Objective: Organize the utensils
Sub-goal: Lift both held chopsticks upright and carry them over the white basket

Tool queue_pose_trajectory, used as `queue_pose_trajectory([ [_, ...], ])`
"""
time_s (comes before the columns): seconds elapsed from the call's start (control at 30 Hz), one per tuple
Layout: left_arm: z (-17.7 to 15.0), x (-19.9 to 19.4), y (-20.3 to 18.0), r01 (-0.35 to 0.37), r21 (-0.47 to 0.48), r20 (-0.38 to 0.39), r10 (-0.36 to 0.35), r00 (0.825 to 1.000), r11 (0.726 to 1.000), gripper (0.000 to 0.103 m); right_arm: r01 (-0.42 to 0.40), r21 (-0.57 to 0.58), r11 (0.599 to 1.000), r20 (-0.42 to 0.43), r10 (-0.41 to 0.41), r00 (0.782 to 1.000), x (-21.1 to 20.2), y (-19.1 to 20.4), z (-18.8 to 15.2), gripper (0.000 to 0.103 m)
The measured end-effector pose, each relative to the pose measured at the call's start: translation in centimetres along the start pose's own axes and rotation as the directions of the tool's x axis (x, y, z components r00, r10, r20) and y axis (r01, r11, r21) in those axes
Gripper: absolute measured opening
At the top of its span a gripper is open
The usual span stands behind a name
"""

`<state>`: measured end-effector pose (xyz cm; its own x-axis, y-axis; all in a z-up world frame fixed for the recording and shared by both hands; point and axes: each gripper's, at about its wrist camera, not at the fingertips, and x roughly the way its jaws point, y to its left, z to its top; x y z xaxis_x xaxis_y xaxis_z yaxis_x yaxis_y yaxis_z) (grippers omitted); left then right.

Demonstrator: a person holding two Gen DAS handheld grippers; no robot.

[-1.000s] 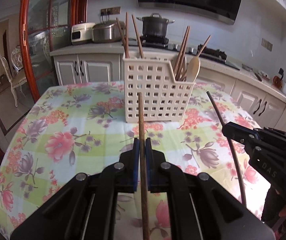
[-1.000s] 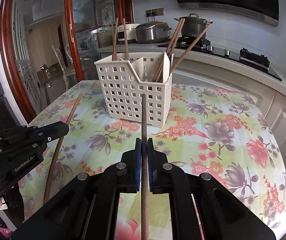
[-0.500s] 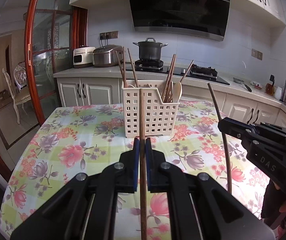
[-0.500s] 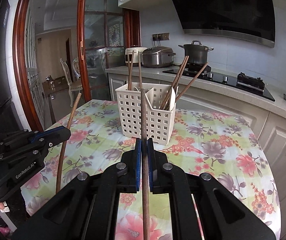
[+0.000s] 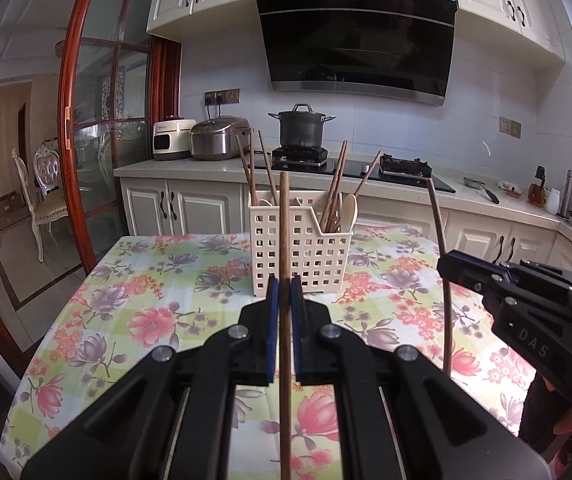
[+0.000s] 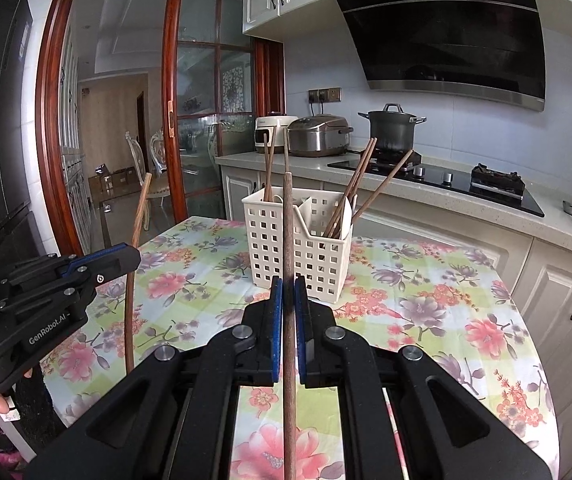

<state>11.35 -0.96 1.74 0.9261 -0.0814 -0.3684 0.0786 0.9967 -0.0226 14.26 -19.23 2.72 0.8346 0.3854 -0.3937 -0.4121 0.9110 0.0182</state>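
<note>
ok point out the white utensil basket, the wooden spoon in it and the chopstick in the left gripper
white utensil basket [image 5: 306, 256]: left wrist view, front lattice wall
wooden spoon [image 5: 350, 205]: left wrist view, its bowl above the rim
chopstick [image 5: 284, 232]: left wrist view, shaft above the left gripper [image 5: 281, 296]

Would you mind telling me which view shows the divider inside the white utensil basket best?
The right wrist view: it sees the white utensil basket at an angle, so the divider shows between its compartments. The left wrist view faces the basket front-on, with the held chopstick crossing it, so only its stepped front wall shows.
</note>
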Motion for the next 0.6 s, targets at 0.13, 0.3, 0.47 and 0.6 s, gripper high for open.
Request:
queue_pose_trajectory([
  [0.13,0.0,-0.2,0.0,0.0,-0.001,0.003,0.0,1.0,1.0,0.006,-0.001,0.005,1.0,0.006,0.001,1.0,-0.2,-0.1,-0.1,0.006],
  [0.3,0.0,-0.2,0.0,0.003,0.004,0.009,-0.003,1.0,1.0,0.006,-0.001,0.014,1.0,0.026,0.001,1.0,-0.7,-0.3,0.1,0.006],
  [0.47,-0.1,-0.4,-0.2,0.001,0.004,0.017,-0.001,1.0,1.0,0.006,0.001,0.011,1.0,0.046,-0.002,0.999,-1.2,-0.3,0.2,0.006],
  [0.6,-0.1,-0.7,-0.3,-0.003,0.008,0.031,0.002,1.0,1.0,0.006,-0.003,0.011,1.0,0.053,0.003,0.999,-1.3,-0.3,0.1,0.006],
])
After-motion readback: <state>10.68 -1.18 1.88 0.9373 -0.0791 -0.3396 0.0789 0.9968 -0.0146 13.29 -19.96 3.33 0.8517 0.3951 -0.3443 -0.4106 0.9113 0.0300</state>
